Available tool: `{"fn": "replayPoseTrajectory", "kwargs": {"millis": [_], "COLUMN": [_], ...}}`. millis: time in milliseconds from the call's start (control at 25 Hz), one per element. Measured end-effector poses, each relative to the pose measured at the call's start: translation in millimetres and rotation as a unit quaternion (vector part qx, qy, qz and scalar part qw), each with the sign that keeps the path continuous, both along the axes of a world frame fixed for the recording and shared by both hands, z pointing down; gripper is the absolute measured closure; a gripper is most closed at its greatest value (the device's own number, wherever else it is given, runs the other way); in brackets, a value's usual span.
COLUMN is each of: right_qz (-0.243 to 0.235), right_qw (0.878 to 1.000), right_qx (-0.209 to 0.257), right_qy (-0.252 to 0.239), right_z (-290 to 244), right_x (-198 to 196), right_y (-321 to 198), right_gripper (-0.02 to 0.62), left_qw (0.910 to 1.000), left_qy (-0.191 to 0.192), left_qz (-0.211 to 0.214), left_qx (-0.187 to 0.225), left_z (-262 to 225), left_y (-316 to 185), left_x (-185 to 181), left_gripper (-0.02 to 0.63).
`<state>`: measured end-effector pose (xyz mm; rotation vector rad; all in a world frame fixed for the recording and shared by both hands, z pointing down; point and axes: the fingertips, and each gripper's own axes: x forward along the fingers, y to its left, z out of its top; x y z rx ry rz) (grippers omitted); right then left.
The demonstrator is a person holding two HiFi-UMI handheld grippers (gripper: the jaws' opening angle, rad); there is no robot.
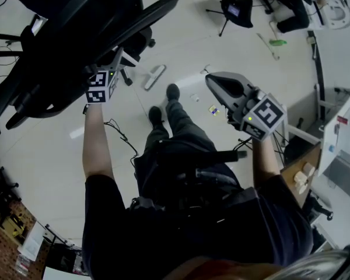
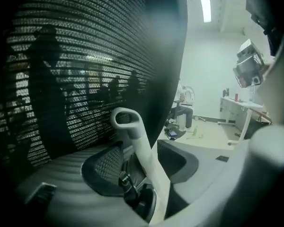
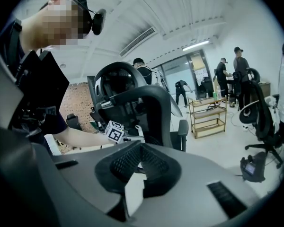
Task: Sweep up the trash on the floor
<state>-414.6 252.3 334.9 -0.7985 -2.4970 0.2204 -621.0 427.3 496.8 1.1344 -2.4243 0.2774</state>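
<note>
Straddling the near-upright white broom handle (image 2: pixel 135 141) with jaws wide apart, not clamping, the left gripper (image 1: pixel 123 60) is hovering by the chair (image 1: pixel 76 34), while the trash scraps (image 1: pixel 213 110) are lying on the floor (image 1: pixel 58 150) right of the brush head (image 1: pixel 154 77), nearer the right gripper (image 1: pixel 213 81), its jaws together.

Person wears dark short-sleeved shirt (image 1: pixel 280 217), dark trousers (image 1: pixel 181 127) — and black shoes (image 1: pixel 172 91).
</note>
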Motion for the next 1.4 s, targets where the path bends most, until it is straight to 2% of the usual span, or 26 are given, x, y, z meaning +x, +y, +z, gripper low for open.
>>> {"fn": "replayPoseTrajectory", "kwargs": {"millis": [80, 160, 320, 440, 800, 1040, 1200, 1400], "right_qz": [0.004, 0.005, 0.003, 0.010, 0.017, 0.026, 0.035, 0.030], "right_qw": [1.000, 1.000, 1.000, 1.000, 0.999, 0.998, 0.997, 0.998], "right_qx": [0.000, 0.002, 0.000, -0.010, -0.042, -0.035, -0.027, 0.006], "right_qy": [0.003, 0.005, -0.001, -0.001, -0.021, -0.045, -0.058, -0.049], "right_z": [1.5, 1.8, -0.5, -8.4, -30.1, -49.1, -56.0, -47.0], "right_x": [-1.7, -3.9, -4.6, -5.4, 5.9, 22.5, 33.7, 57.8], "right_y": [-3.4, -3.9, -3.0, -0.8, 21.1, 30.1, 38.4, 46.9], "right_gripper": [0.574, 0.574, 0.574, 0.574, 0.574, 0.574, 0.574, 0.572], "left_qw": [1.0000, 0.9997, 0.9964, 0.9940, 0.9925, 0.9901, 0.9901, 0.9896], "left_qy": [0.000, 0.006, 0.046, 0.066, 0.077, 0.088, 0.077, 0.056], "left_qz": [-0.001, -0.003, 0.004, 0.007, 0.057, 0.072, 0.077, 0.091], "left_qx": [0.008, 0.024, 0.071, 0.087, 0.075, 0.081, 0.089, 0.097], "left_z": [1.4, -1.8, -3.2, -7.0, -25.2, -36.6, -57.2, -94.9], "left_y": [-1.5, -2.6, -7.8, -9.8, -20.2, -13.1, -7.5, -12.6], "left_x": [-2.3, -3.4, 4.5, 10.9, 60.9, 91.4, 103.1, 118.2], "left_gripper": [0.410, 0.471, 0.498, 0.504, 0.505, 0.505, 0.505, 0.505]}}
